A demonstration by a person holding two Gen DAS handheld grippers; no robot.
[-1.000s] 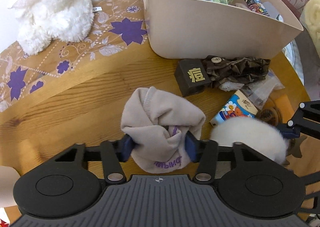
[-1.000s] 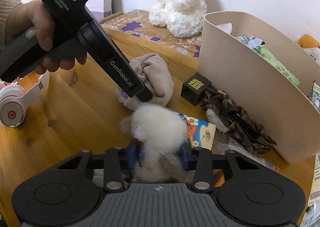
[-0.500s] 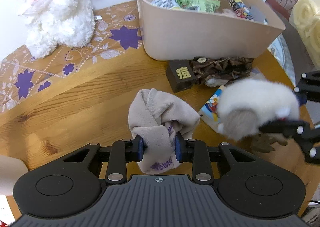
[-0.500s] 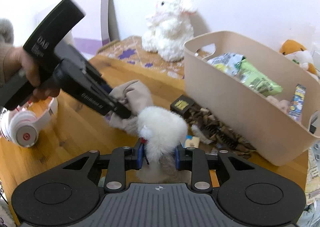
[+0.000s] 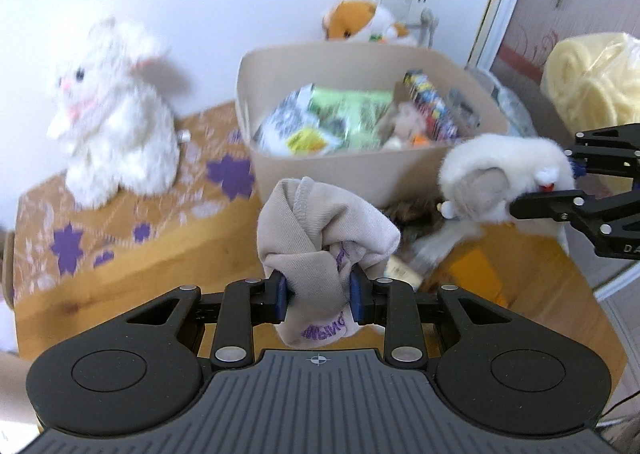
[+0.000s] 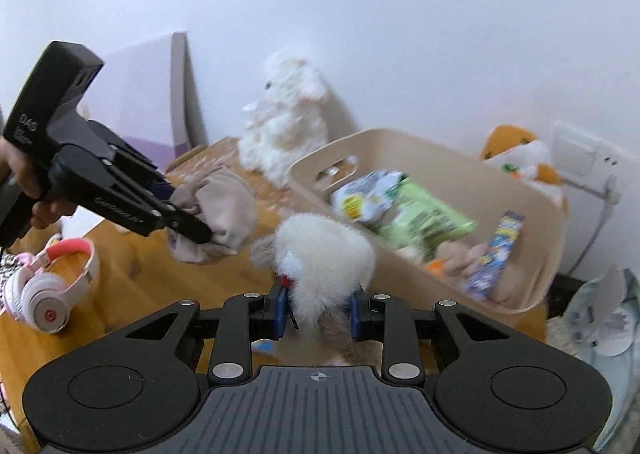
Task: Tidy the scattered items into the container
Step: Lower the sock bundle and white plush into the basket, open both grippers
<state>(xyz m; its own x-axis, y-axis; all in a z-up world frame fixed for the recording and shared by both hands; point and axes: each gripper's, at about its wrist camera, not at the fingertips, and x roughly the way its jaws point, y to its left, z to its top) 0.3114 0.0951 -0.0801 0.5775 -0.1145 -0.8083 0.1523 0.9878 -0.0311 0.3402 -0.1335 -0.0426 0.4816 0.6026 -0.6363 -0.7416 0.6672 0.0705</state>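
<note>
holding a beige sock [image 5: 320, 238], the left gripper [image 5: 318, 296] is closed; the right gripper [image 6: 318, 304] clamps a white fluffy toy [image 6: 324, 258] near the beige bin [image 6: 532, 194].

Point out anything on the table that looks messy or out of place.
A heap of loose things, a crumpled dark brown fabric piece and a clear wrapper, lies on the wooden table outside the beige plastic bin.

The left gripper [image 6: 188, 228] housing reads "DAS" in white letters. The purple print on the beige sock [image 5: 326, 254] is too blurred to read.
</note>
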